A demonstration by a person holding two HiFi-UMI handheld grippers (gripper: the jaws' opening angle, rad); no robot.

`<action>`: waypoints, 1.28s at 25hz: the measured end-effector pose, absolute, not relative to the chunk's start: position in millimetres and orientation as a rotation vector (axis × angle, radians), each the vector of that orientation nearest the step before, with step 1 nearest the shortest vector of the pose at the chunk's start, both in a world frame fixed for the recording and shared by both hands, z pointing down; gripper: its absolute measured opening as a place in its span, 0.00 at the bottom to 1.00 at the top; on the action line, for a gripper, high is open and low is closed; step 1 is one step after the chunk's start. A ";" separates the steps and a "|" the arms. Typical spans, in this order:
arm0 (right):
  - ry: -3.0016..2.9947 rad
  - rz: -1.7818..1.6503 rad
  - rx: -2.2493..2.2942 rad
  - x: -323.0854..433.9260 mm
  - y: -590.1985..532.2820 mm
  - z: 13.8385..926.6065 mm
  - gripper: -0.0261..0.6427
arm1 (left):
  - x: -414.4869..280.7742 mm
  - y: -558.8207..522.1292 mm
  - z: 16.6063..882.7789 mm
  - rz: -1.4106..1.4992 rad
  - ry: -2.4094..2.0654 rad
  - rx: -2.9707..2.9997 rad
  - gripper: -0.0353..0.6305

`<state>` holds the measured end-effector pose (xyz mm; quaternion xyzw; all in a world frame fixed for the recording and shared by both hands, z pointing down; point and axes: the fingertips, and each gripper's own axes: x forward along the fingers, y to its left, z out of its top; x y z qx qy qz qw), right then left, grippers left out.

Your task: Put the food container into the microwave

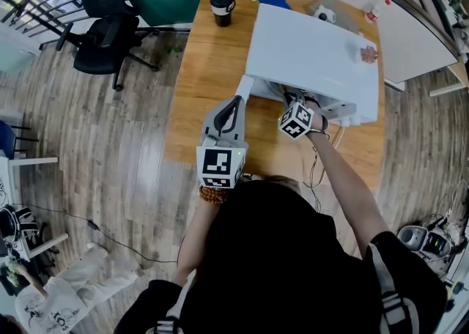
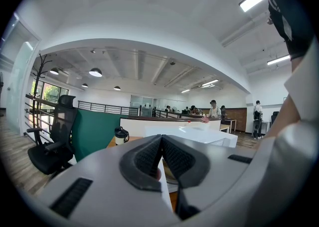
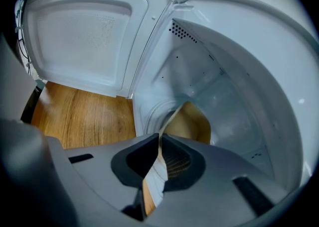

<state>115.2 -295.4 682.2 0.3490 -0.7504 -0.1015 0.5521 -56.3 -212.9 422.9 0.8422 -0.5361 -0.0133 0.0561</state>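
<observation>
Both jaws pinch thin edges: right gripper, tan food container; left gripper, white microwave door.

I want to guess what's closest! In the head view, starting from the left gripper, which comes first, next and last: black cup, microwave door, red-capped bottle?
1. microwave door: clamped in the left gripper, right at its tips.
2. black cup: far table edge, left side.
3. red-capped bottle: far right corner.

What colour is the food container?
The food container is tan brown; it shows best in the right gripper view.
</observation>
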 end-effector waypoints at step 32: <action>-1.864 -0.243 0.871 88.6 -271.8 641.9 0.21 | -56.3 -210.1 424.9 -0.040 -1.602 2.562 0.08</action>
